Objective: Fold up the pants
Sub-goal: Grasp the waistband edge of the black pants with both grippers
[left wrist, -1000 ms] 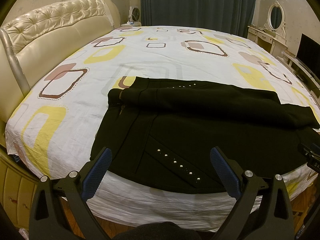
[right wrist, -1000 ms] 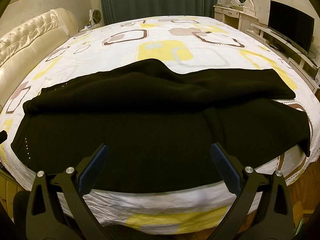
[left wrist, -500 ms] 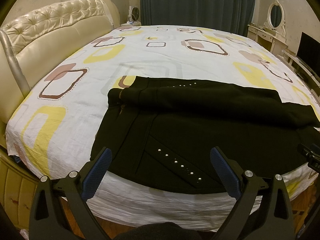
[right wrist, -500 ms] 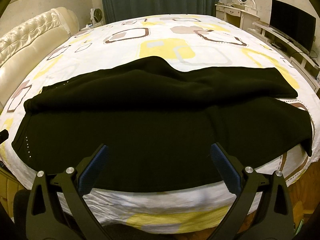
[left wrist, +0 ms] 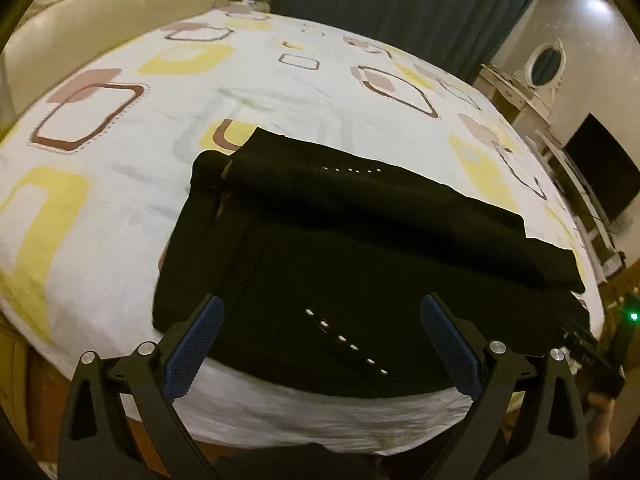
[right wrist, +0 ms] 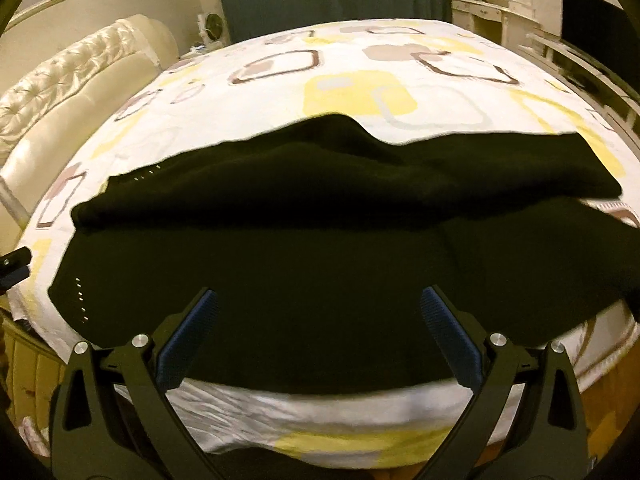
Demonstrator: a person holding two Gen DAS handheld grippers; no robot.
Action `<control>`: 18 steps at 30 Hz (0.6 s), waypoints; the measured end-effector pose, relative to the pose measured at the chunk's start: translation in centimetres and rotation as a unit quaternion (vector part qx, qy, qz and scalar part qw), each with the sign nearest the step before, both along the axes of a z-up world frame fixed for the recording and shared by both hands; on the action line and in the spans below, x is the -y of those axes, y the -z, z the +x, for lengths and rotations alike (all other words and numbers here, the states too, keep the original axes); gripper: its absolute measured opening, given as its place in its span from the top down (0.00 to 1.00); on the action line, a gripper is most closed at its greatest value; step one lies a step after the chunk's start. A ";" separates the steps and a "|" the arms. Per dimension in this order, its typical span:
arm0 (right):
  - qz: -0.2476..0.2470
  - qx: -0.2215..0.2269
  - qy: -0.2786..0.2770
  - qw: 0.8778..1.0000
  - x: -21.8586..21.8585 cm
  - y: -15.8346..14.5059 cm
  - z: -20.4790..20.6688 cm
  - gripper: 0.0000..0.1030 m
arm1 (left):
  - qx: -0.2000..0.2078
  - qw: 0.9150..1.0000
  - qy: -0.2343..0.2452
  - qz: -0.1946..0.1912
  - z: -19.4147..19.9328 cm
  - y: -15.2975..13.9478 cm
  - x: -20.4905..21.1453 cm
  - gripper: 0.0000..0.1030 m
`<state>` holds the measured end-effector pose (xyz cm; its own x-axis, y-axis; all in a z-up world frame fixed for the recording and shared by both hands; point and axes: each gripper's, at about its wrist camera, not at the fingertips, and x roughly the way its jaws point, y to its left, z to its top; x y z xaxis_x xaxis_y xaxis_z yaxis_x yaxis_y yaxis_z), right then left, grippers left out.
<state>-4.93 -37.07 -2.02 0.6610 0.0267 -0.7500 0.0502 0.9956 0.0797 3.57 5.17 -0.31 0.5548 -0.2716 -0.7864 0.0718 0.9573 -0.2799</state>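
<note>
Black pants [left wrist: 360, 248] lie across the near edge of the bed [left wrist: 120, 168], one leg folded over the other. Rows of small silver studs [left wrist: 344, 336] mark the waist end at the left. My left gripper [left wrist: 320, 320] hovers open just above that waist end, nothing between its blue pads. In the right wrist view the same pants [right wrist: 320, 248] fill the middle, with the leg ends toward the right. My right gripper [right wrist: 318, 312] is open over the near hem and holds nothing.
The bed has a white sheet [right wrist: 348, 92] with yellow and brown squares and a cream tufted headboard [right wrist: 72, 84] on the left. A dressing table with an oval mirror [left wrist: 546, 64] and a dark TV screen [left wrist: 600, 168] stand to the right. Dark curtains [left wrist: 400, 4] hang behind.
Both grippers have moved forward and a little lower toward the pants, and the left view has tilted. The pants have not moved. Both grippers stay open.
</note>
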 end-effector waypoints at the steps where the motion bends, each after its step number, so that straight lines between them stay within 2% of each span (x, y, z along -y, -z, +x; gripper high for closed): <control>1: 0.004 0.003 -0.011 1.000 0.1 -0.4 0.7 0.02 | -0.001 1.000 0.006 0.003 0.7 -0.1 -0.7 0.05; 7: 0.057 0.025 -0.083 0.995 1.1 -3.0 6.8 0.02 | 0.015 0.998 0.032 0.048 7.4 -1.6 -3.7 0.05; 11: 0.076 0.019 -0.126 0.989 2.0 -3.9 13.1 0.02 | -0.003 0.996 0.073 0.045 12.9 -0.6 -5.1 0.05; 14: 0.102 -0.019 -0.157 0.982 2.3 -3.2 17.7 0.02 | -0.036 0.994 0.102 0.034 16.6 1.6 -5.5 0.05; 18: 0.126 -0.070 -0.186 0.972 2.3 -1.4 21.9 0.02 | -0.052 0.987 0.146 0.039 20.0 4.1 -4.7 0.05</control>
